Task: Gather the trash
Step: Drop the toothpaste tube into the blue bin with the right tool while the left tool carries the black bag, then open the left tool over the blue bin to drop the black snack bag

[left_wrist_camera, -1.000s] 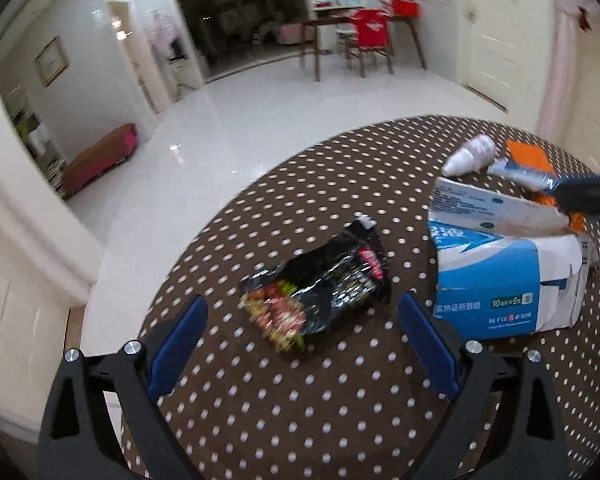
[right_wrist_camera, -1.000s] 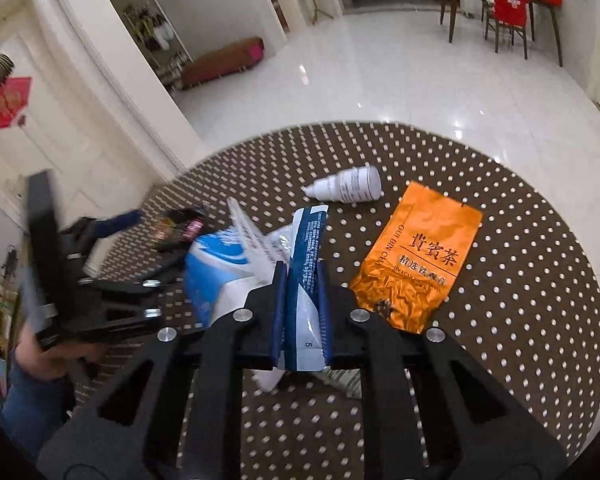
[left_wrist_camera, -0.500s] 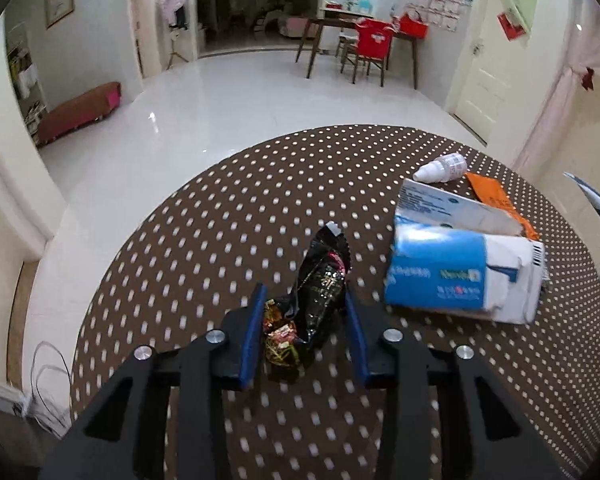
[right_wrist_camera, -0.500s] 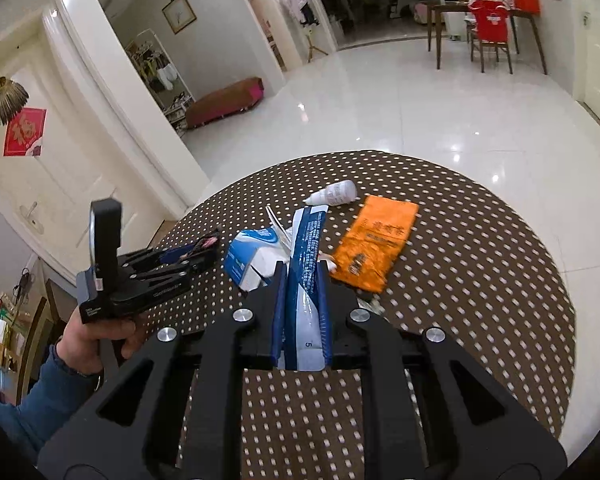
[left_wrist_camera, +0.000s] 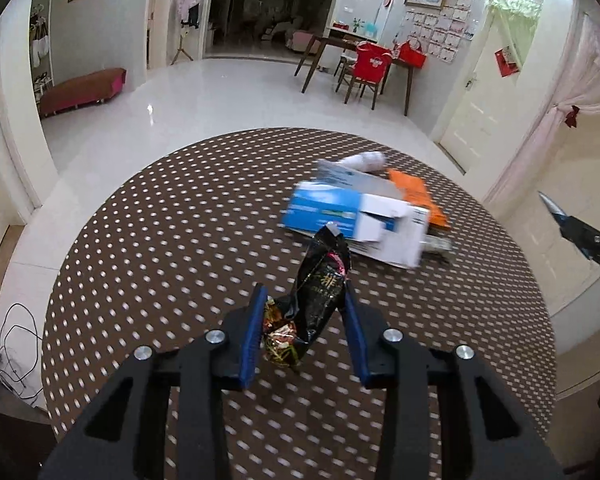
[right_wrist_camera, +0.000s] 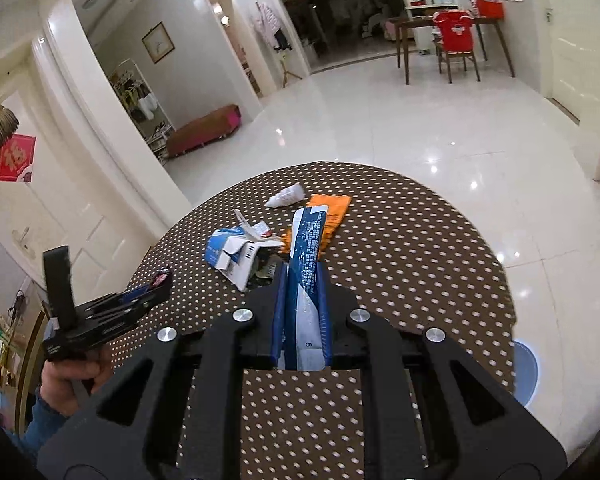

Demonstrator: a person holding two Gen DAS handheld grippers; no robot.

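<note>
My left gripper is shut on a black snack wrapper and holds it above the dotted round table. My right gripper is shut on a blue and white flat packet, lifted over the table's near side. On the table lie a torn blue and white carton, an orange pouch and a small white bottle. The carton, pouch and bottle also show in the right wrist view, as does the left gripper at the left.
The table edge drops to a glossy white floor. A light blue round object sits on the floor at the right. A wooden table with a red-covered chair stands far back. The right gripper's tip shows at the right.
My left gripper closed on the black wrapper and lifted it off the table. My right gripper drew back and up with the blue packet, away from the carton.
</note>
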